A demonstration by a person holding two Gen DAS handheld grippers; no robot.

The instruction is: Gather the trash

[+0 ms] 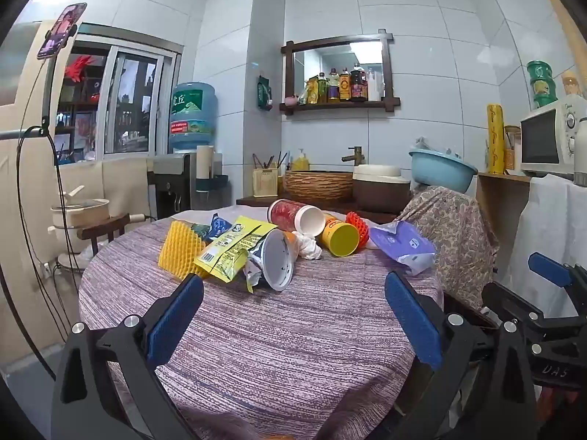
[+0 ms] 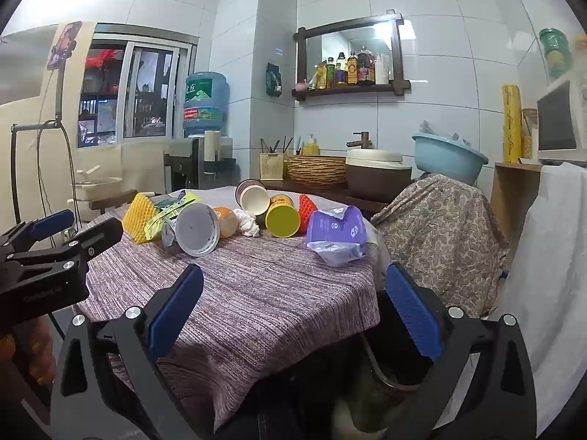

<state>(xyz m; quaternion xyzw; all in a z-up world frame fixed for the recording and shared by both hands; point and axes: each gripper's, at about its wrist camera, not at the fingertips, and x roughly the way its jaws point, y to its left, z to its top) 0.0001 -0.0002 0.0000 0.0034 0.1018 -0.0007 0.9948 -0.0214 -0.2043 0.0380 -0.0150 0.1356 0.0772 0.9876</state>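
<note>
The left gripper [image 1: 293, 315] stands wide with nothing between its blue pads, hovering over the near part of the table [image 1: 279, 348]; the right gripper [image 2: 293, 315] is equally wide and empty, over the table's near right edge. Beyond them the trash lies in a loose row across the far half of the cloth: a yellow foam net [image 1: 179, 253] at the left, a yellow packet [image 1: 231, 249] against it, a tipped white cup [image 1: 277, 260] nearest the grippers, a crumpled tissue [image 1: 308, 247], a red cup [image 1: 293, 214] behind, a yellow can [image 1: 339, 238], a red net [image 1: 359, 225] and a purple bag [image 1: 401, 245] at the right edge. Nothing appears collected yet, so the whole job seems ahead. A dark bin [image 2: 389, 370] shows below the table edge under the right gripper, probably the place for it. The near cloth is bare, giving free room to reach in; the purple bag hangs close to the edge, and a draped chair [image 1: 451, 231] crowds the right side.
</note>
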